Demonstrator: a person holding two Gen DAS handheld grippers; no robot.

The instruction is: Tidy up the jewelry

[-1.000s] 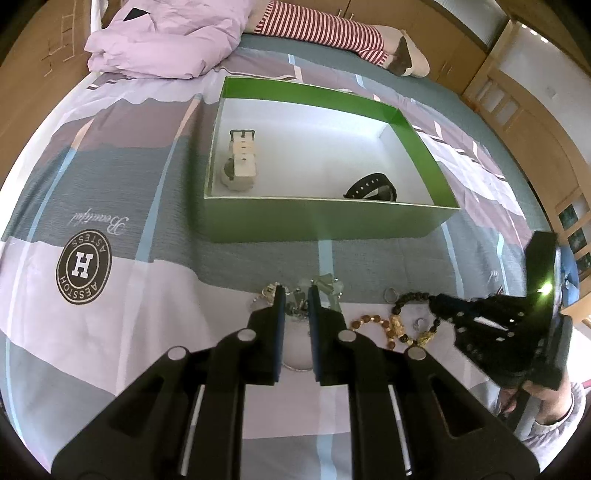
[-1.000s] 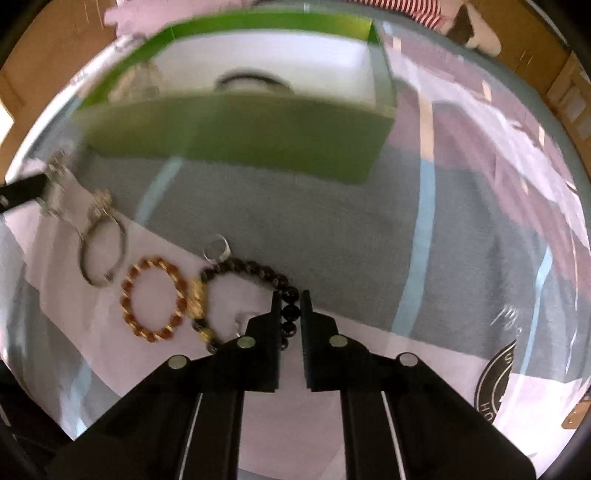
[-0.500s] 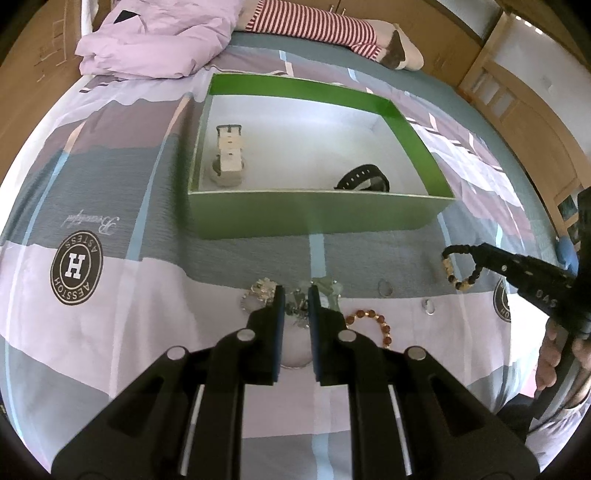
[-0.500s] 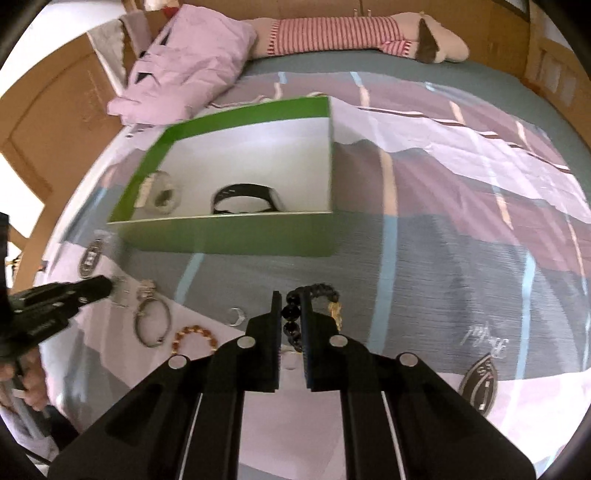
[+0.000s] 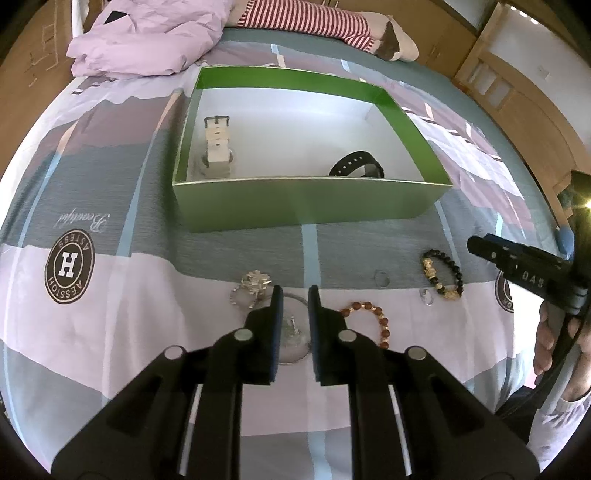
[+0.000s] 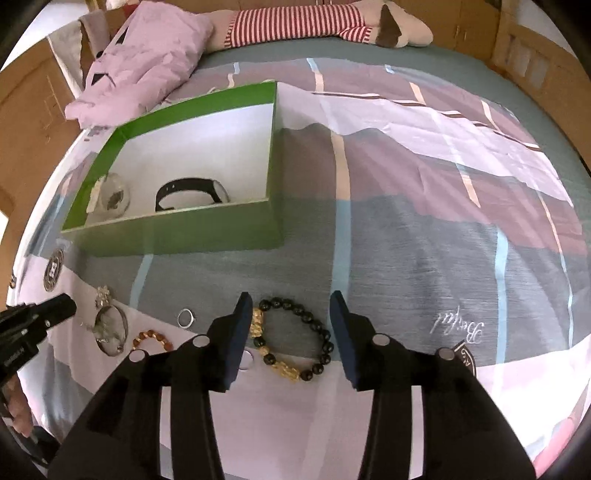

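A green box [image 5: 310, 199] on the bed holds a white watch [image 5: 218, 147] and a black band [image 5: 356, 168]. In front of it lie a silver chain [image 5: 255, 284], a silver bangle [image 5: 295, 332], a brown bead bracelet [image 5: 369, 321], two small rings [image 5: 381, 277] and a black bead bracelet with gold charms [image 5: 443, 273]. My right gripper [image 6: 290, 301] stands wide open just above that black bracelet [image 6: 295, 339], which rests flat on the cover. My left gripper [image 5: 295, 293] hovers over the bangle, its fingers close together with nothing between them.
A purple quilt [image 5: 147, 40] and a striped plush [image 5: 314, 18] lie at the bed's far end. Wooden furniture [image 5: 517, 92] stands to the right. A hand [image 5: 554, 339] holds the right gripper's handle.
The right gripper lifted the black bead bracelet, carried it a little to the right, then opened; the bracelet now lies on the bed. The left gripper barely moved.
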